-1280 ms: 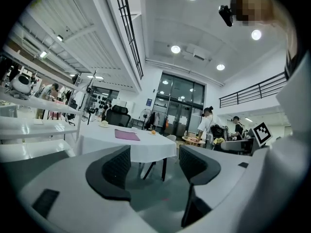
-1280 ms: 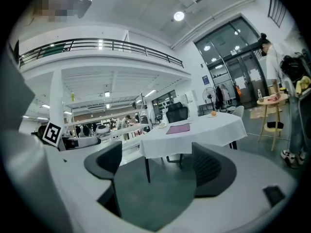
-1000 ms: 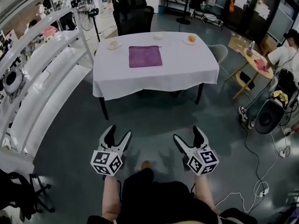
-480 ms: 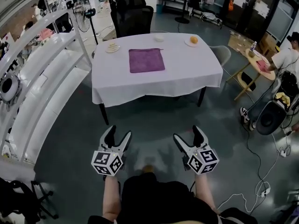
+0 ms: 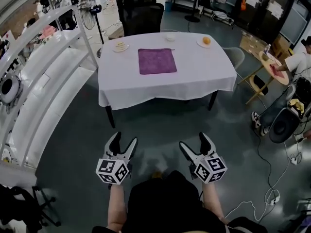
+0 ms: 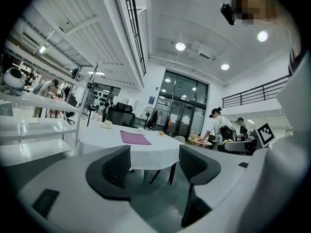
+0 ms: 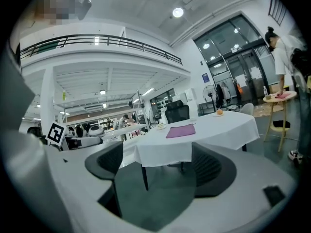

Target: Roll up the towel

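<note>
The person wore a black garment (image 5: 165, 203), which filled the head view at 6 o'clock. The left gripper (image 5: 124, 140), at 7 o'clock, and the right gripper (image 5: 193, 141), at 5 o'clock, looked the same. Each had two curved jaws, light grey outside and black inside, with finely ribbed dark pads (image 6: 118, 166). Behind the jaws each carried a white cube (image 5: 112, 171) printed with black square markers. The gripper bodies were smooth and pale grey.
</note>
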